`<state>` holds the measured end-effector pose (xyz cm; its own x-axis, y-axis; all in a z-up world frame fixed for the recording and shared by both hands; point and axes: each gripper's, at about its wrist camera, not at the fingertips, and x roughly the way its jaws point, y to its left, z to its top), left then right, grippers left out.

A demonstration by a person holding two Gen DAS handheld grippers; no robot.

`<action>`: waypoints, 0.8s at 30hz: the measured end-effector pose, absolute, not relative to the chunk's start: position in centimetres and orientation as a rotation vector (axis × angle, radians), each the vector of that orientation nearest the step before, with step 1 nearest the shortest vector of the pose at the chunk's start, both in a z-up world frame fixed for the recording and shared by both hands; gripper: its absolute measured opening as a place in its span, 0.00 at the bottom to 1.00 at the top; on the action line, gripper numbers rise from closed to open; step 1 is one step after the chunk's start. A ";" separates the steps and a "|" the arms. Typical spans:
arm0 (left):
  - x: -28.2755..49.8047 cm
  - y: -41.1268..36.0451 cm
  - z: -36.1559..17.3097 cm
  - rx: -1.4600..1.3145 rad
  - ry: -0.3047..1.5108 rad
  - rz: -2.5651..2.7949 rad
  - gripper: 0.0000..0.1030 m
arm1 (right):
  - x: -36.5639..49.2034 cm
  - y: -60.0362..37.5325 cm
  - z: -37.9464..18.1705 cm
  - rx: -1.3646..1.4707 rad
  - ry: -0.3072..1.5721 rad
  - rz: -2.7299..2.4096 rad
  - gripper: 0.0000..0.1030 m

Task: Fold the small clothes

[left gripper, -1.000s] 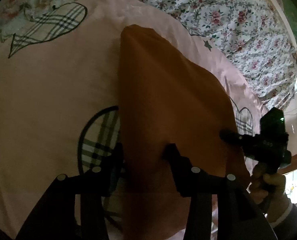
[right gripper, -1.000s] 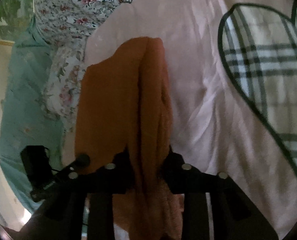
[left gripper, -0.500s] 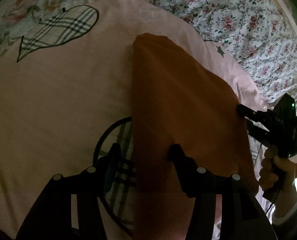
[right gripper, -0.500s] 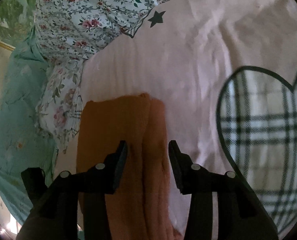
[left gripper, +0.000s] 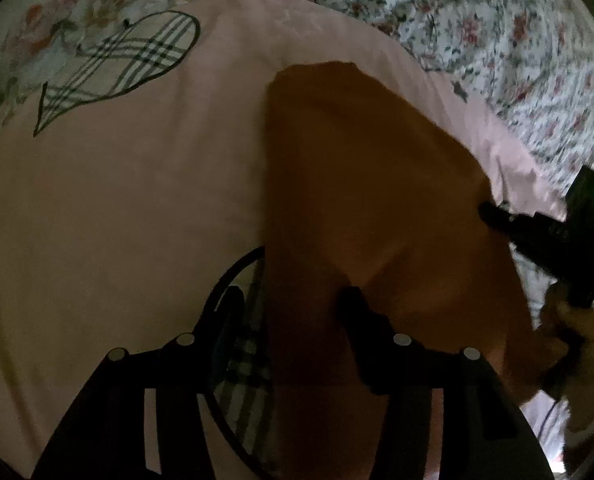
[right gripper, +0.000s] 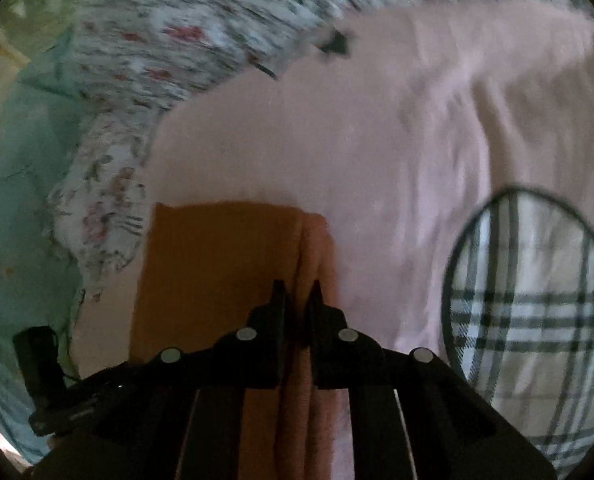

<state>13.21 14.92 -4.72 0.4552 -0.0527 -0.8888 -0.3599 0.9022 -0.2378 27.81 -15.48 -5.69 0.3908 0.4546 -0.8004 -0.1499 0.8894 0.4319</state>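
An orange cloth [left gripper: 369, 184] lies folded lengthwise on the pink bedspread [left gripper: 137, 220]. My left gripper [left gripper: 291, 308] stands open at the cloth's near end. The cloth's left edge runs between its fingers, the left one off the fabric and the right one over it. In the right wrist view the same orange cloth [right gripper: 217, 272] shows a raised fold along its right side. My right gripper [right gripper: 298, 294] is shut on that fold. From the left wrist view the right gripper [left gripper: 489, 212] meets the cloth's right edge, held by a person's hand [left gripper: 569, 332].
The pink bedspread carries plaid heart patches [right gripper: 537, 320] [left gripper: 129, 68]. A floral quilt [left gripper: 497, 40] lies beyond it and a pale green sheet [right gripper: 13, 200] to the side. The left gripper's black body [right gripper: 37, 360] shows low on the left in the right wrist view.
The right gripper's jaws, apart around the fold half a second ago, have closed on it. It has shifted farther along the cloth's right edge. The left gripper has barely moved.
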 end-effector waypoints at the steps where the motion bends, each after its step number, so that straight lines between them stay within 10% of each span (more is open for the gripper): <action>1: 13.3 14.8 -4.7 -0.421 1.093 0.202 0.53 | 27.8 -15.4 -5.7 0.304 1.106 0.389 0.10; 24: 4.9 12.0 -2.9 -0.470 1.140 0.090 0.51 | 14.3 -18.5 -3.4 0.408 1.182 0.429 0.28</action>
<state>4.91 12.04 -2.91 0.4252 -0.1670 -0.8896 -0.3040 0.8994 -0.3141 14.28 -18.52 -3.38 0.3179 0.5226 -0.7911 -0.1070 0.8488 0.5177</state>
